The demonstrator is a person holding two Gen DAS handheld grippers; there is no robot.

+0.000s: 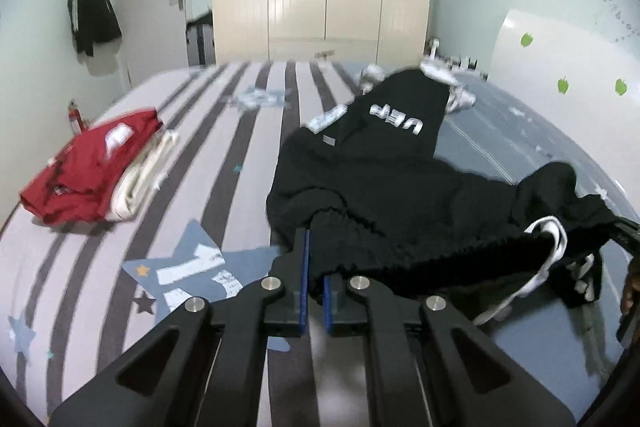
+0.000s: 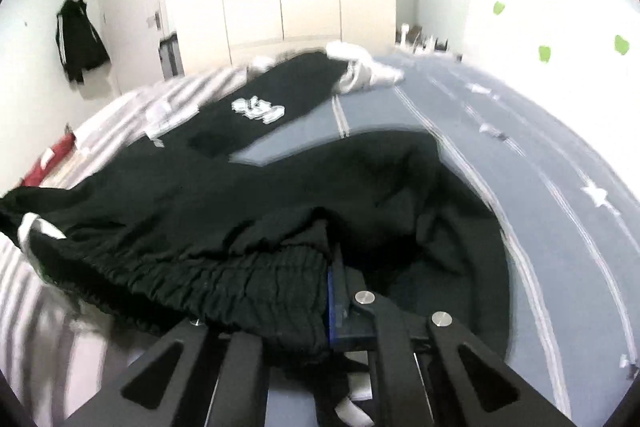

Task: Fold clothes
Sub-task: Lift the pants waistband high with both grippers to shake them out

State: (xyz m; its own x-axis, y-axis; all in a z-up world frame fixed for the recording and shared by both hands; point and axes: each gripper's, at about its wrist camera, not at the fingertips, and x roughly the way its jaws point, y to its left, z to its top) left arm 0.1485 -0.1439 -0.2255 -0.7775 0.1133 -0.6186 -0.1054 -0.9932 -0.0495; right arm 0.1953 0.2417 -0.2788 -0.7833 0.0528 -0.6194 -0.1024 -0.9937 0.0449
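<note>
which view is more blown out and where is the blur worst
Right wrist view: the wall with green stickers is blown out to white, and the black sweatpants smear with motion blur. Left wrist view: exposure is even, the red folded garment and striped bedsheet only slightly blurred.

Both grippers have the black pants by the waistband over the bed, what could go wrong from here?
The left gripper pinches only a small bunch of the black pants, so the waistband could slip free. The white drawstring dangles loose and might snag. The trailing leg lies near the white garment and could drag it along.
</note>
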